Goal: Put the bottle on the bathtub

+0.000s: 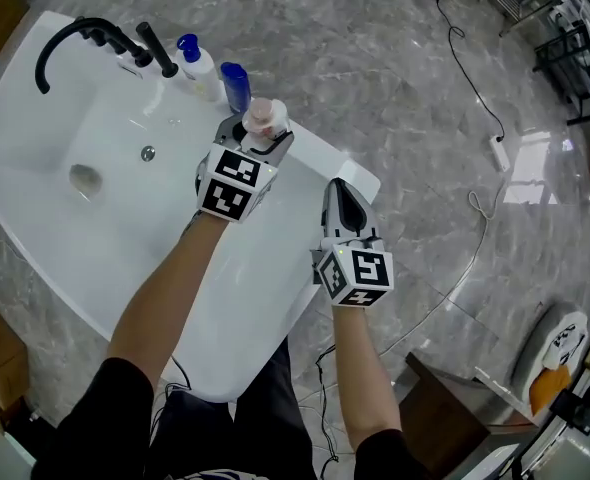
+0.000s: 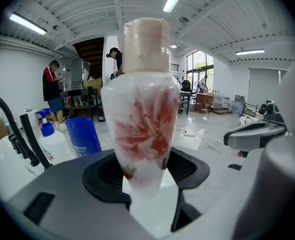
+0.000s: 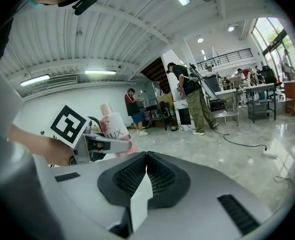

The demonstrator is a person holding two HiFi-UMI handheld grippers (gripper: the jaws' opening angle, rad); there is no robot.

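A white bottle with a red flower print and a pale pink cap stands upright between the jaws of my left gripper, which is shut on it. It is over the white bathtub's far rim, beside a blue bottle; whether its base touches the rim I cannot tell. The left gripper view shows the bottle close up, pinched low on its body. My right gripper is at the tub's right corner, shut and empty. In the right gripper view its jaws meet, and the bottle shows to the left.
A black faucet and a white bottle with a blue cap stand on the tub's far rim. The tub basin has a drain. A cable and power strip lie on the marble floor. People stand far off.
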